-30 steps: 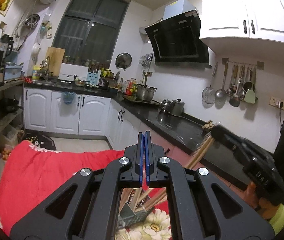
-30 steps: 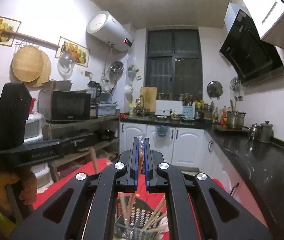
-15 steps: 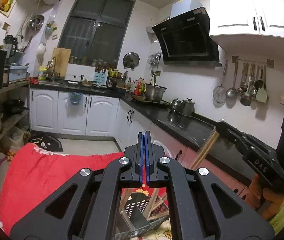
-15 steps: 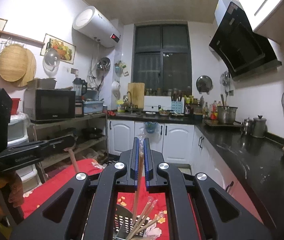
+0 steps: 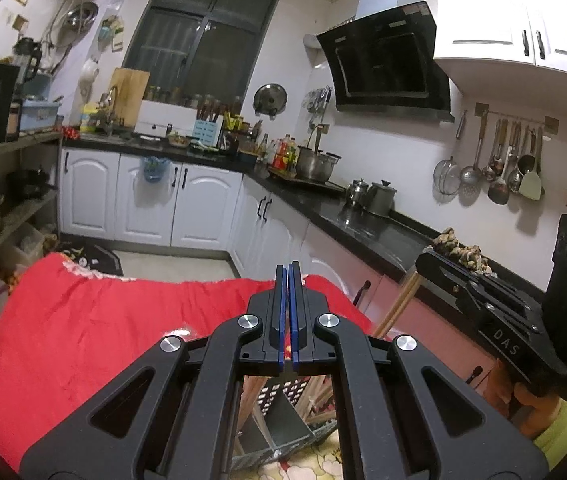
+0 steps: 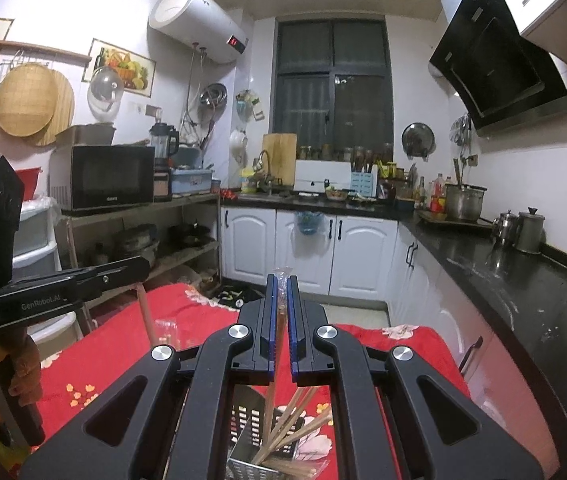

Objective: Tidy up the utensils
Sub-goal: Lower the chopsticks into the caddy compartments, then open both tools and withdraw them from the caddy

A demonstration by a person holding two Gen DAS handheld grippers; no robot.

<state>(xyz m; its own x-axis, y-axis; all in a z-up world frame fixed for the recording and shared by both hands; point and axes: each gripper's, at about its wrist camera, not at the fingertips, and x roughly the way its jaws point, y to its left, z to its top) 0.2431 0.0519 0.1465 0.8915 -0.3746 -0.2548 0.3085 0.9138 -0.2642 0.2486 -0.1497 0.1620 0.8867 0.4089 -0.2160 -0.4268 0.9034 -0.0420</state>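
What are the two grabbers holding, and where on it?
The right gripper pinches a wooden chopstick near its top end. The left gripper also pinches a chopstick near its top, seen from the right wrist camera.

L claw [image 5: 288, 280]: blue pads pressed together, nothing visible betw. them. Perforated metal utensil holder [image 5: 283, 420] sits directly below it on red floral cloth [image 5: 83, 320], w/ wooden chopsticks [image 5: 319, 396] inside. R claw [image 5: 423, 264], right of holder, grips a chopstick [image 5: 399, 308] slanting down twd. holder.
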